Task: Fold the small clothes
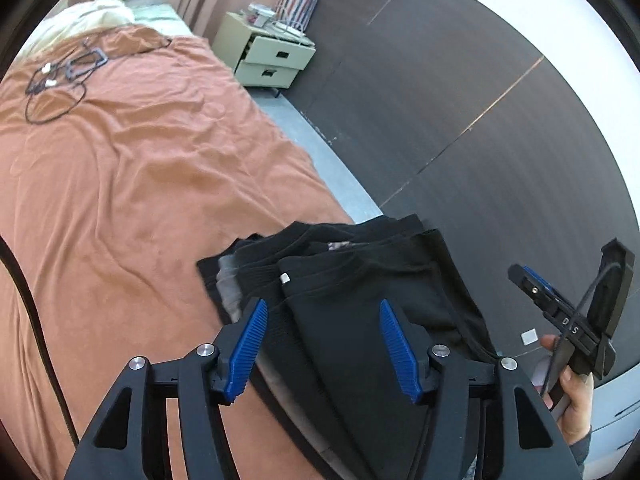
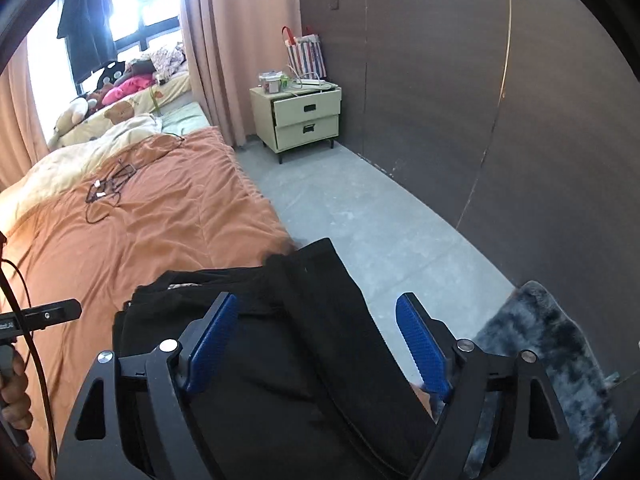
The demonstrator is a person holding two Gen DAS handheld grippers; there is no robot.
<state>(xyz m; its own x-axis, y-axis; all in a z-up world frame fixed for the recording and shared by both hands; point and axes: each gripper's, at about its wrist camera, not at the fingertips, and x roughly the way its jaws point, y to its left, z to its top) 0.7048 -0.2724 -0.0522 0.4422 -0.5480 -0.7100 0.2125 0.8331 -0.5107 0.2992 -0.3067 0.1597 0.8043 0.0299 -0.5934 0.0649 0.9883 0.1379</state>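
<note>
Left gripper [image 1: 320, 344] and right gripper [image 2: 316, 344] both spread wide, holding nothing. Stack of black clothes [image 1: 360, 280] sits at the edge of the orange bedspread [image 1: 120, 160], beneath both grippers.

Right wrist view. Right gripper [image 2: 316, 340] has its blue pads [image 2: 420, 344] spread wide apart, nothing clamped between them. Beneath it, black clothes [image 2: 280, 320] lie in a heap at the edge of the bed, on the orange bedspread [image 2: 160, 220], one part hanging past the edge over the grey floor [image 2: 360, 208]. The left pad overlaps the black fabric; contact cannot be told. Left gripper [image 2: 48, 314] enters at frame left, only one black finger showing, held by a hand [image 2: 14, 396]. Tangled cable [image 2: 108, 188] lies on the bedspread farther back. Cream nightstand [image 2: 304, 120] against the dark wall. Grey fluffy rug [image 2: 552, 360] lower right.
</note>
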